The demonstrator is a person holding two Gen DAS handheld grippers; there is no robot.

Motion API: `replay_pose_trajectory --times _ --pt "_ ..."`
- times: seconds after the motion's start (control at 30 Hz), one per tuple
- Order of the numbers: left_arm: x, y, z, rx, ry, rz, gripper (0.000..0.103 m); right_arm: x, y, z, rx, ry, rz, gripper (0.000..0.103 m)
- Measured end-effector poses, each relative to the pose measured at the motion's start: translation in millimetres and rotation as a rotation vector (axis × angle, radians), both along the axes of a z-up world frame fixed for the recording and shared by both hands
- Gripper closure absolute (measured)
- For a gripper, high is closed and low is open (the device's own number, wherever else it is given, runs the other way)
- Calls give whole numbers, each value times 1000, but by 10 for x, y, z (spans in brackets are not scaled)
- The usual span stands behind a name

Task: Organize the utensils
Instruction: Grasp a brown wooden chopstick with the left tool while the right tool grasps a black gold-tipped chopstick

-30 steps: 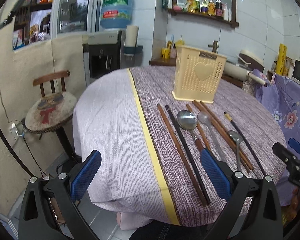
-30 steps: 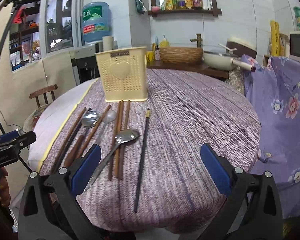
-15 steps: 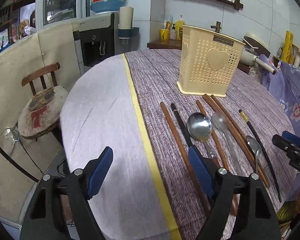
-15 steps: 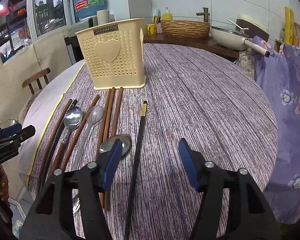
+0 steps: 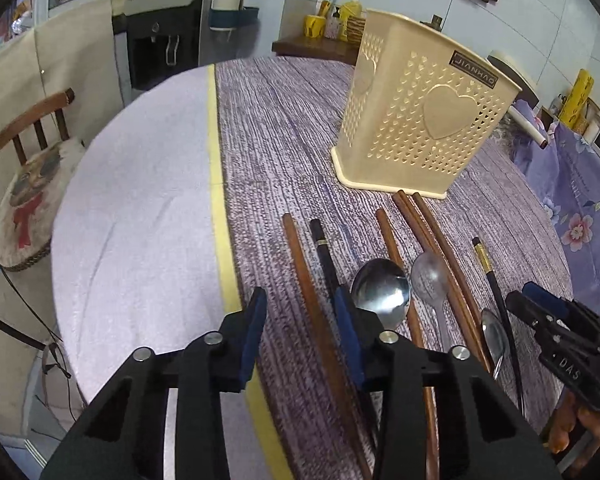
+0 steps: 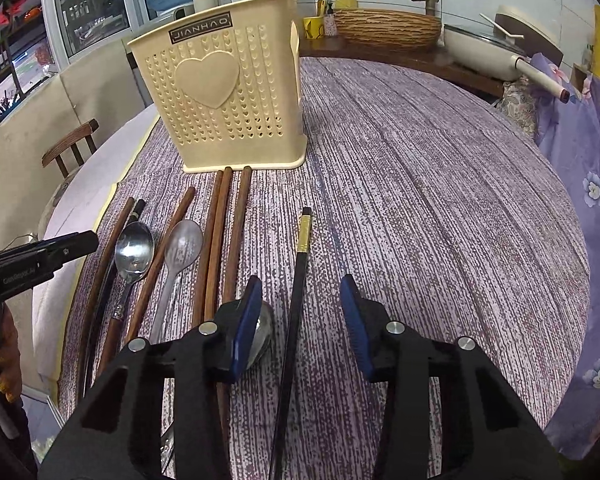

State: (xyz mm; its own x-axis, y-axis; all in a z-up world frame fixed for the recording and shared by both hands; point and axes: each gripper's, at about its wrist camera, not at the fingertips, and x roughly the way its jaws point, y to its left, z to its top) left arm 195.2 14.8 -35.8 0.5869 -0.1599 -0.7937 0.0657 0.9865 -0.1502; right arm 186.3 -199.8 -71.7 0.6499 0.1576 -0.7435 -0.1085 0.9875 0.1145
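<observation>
Both claws are closing: the left claw (image 5: 300,332) around a brown chopstick (image 5: 308,300), the right claw (image 6: 300,320) around a black chopstick (image 6: 296,292), neither pinched yet. All utensils are lying near the worktop's front edge before the cream utensil holder (image 6: 224,100). Each claw should be centring on its stick, avoiding neighbours.

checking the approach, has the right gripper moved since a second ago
Yes. The right gripper has come forward toward the cream basket, jaws closing around the black chopstick.

Even, soft indoor light, glare on the steel spoon (image 5: 381,294), and strong fisheye bending with dark corners.
</observation>
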Motion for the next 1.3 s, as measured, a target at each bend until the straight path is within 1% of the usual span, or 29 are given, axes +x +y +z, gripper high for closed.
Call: replay_pose_trajectory --times 0.07,0.17,0.3,0.37,0.43,0.57,0.67,0.73,0.97,1.3 --pt "47 -44 -20 20 8 -9 74 21 6 -4 -3 5 0 63" --pt "96 -74 -64 32 25 -8 78 38 15 -8 -13 5 2 63" --pt "123 -73 -108 42 41 -8 80 71 11 -19 -18 10 3 65" --pt "137 -75 -106 60 34 -6 82 86 22 -20 -23 13 2 67" --pt "156 -65 -98 63 39 -5 82 106 32 -34 -27 19 2 69" --pt "177 -102 -104 95 34 -7 82 168 56 -65 -29 37 5 72" --pt "187 -127 -107 118 31 -20 82 210 78 -98 -46 46 5 78" --pt "187 -128 -110 119 30 -26 82 244 90 -127 -53 56 12 82" --pt "236 -158 -116 135 31 -29 82 363 170 -140 -91 48 35 83" --pt "313 -164 -113 140 39 -34 82 537 236 -136 -81 43 43 89"
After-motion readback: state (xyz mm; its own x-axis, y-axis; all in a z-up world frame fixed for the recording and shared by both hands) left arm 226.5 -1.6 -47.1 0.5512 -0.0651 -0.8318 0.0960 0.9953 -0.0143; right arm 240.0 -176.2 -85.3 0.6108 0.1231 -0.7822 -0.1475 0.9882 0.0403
